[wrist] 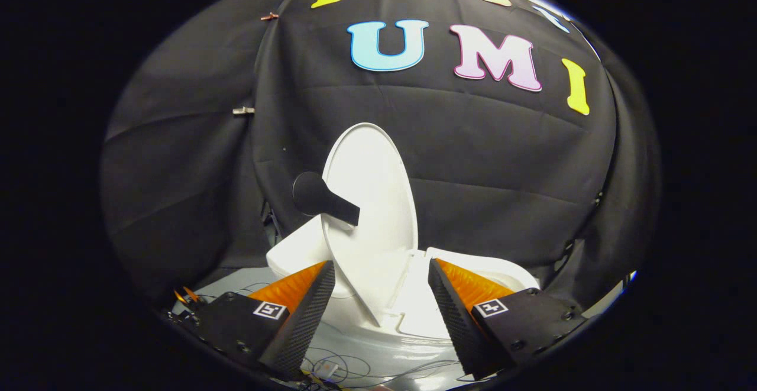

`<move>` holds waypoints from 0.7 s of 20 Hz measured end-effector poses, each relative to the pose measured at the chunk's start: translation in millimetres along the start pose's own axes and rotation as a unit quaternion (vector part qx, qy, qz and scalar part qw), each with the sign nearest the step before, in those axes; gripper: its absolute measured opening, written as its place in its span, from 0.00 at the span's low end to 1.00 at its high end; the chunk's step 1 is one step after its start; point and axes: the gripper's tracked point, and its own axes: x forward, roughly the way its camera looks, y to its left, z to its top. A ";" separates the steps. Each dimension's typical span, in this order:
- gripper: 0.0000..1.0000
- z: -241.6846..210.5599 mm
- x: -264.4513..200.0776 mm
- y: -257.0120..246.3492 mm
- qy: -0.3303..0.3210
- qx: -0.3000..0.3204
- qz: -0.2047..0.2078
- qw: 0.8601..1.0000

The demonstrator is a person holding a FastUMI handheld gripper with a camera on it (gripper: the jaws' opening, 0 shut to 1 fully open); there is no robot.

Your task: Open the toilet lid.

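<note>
White glossy plastic, by the look of it: toilet lid [369, 202] stands raised, near upright and tilted a little, beyond the gripper [378, 296] and roughly centred past the gap between its fingers. Gripper's fingers are spread wide apart, nothing between them, touching nothing.

Lid is hinged at the far end of the toilet bowl [485, 270]. Judged stiff, fairly light, slick-surfaced; it will pivot, not lift free. A black handle [322, 197] juts from its left edge, likely the best place to take hold; the bare rim would slip.

Task looks mostly done.

Cables [337, 367] lie on the floor [378, 352] nearest the fingers.

Square coded markers sit on each finger mount; no readable brand or label on the toilet.
</note>
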 end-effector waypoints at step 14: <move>1.00 -9.8 -36.7 -233.4 -0.086 0.055 -0.093 0.990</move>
